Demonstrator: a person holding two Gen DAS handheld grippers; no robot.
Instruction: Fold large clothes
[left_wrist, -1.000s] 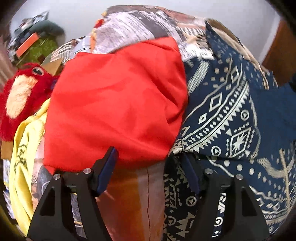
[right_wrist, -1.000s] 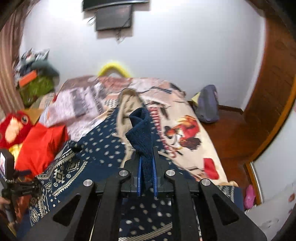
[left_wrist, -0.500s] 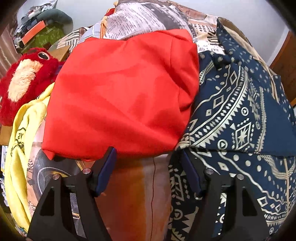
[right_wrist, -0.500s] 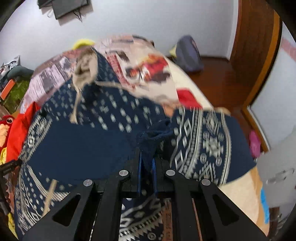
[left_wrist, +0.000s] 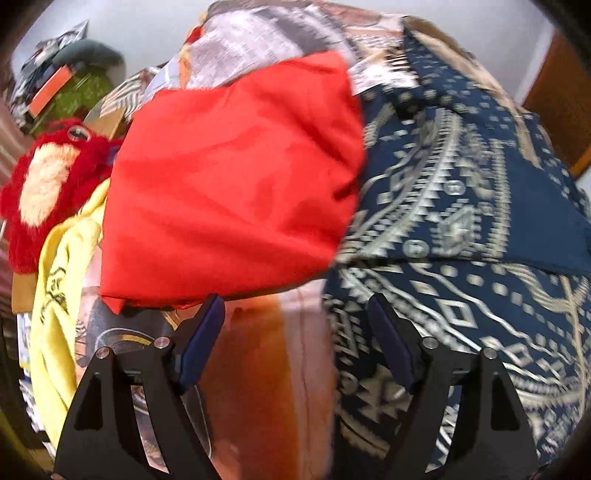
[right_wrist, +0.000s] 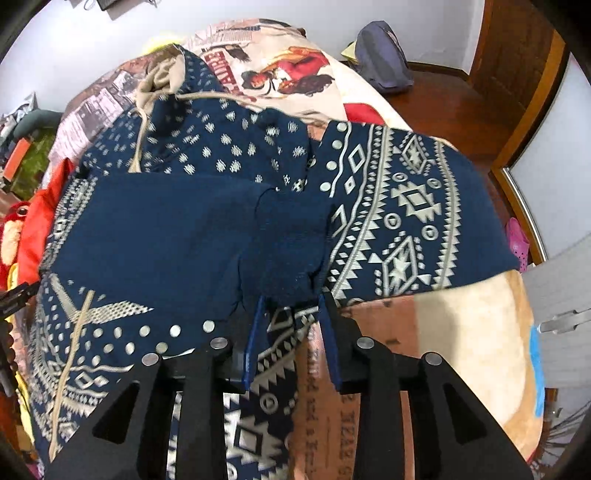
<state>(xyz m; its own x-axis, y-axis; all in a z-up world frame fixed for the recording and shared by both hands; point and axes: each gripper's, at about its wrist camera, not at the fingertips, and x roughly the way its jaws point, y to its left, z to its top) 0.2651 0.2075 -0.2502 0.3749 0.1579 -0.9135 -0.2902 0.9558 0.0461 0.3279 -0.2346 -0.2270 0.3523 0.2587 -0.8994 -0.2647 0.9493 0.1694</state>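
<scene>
Navy patterned hoodie (right_wrist: 192, 236) lies spread on the bed (right_wrist: 461, 350), sleeve cuff (right_wrist: 291, 258) folded across its body. Right gripper (right_wrist: 290, 336) stands released just short of the cuff; left gripper (left_wrist: 295, 339) open, empty, beside a red garment (left_wrist: 232, 184). Risk: unpinned cuff may slide back.

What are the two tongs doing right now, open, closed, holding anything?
Left tongs: open, holding nothing, above the printed bedspread.
Right tongs: open, empty, with the navy cuff of the patterned hoodie just ahead of the tips.
</scene>
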